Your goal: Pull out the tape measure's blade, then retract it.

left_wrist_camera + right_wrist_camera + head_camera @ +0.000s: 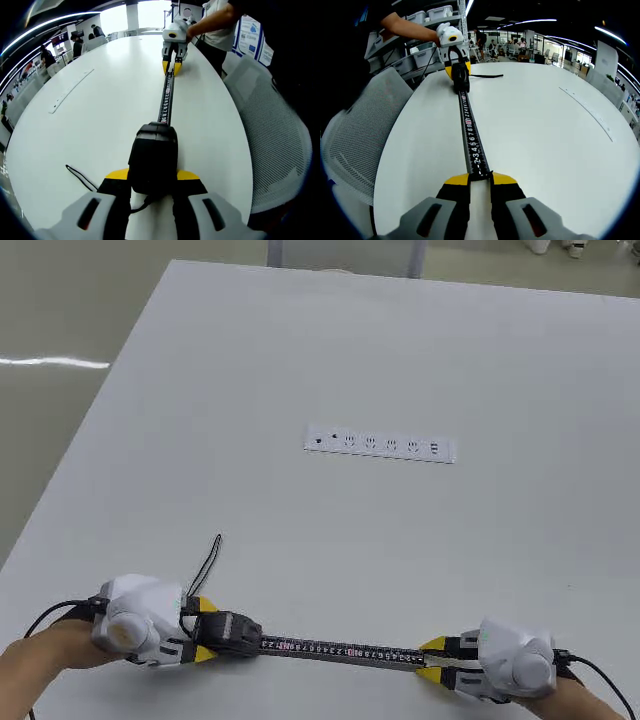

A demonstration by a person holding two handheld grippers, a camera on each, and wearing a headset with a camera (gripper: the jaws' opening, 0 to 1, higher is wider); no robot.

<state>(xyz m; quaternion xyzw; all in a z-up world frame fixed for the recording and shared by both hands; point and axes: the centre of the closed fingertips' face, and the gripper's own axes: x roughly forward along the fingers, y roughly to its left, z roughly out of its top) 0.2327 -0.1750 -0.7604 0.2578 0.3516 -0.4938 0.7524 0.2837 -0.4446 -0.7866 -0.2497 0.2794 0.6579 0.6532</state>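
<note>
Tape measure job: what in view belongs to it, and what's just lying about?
In the job: tape measure case, held in the left gripper; blade, pulled out, its end in the right gripper.
Lying about: power strip on the table; black strap beside the case; mesh chair.

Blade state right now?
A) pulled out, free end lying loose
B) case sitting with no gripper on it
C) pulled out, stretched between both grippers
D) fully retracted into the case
C: the blade runs straight from the case, held in the left gripper, to the right gripper, which pinches its end.
</note>
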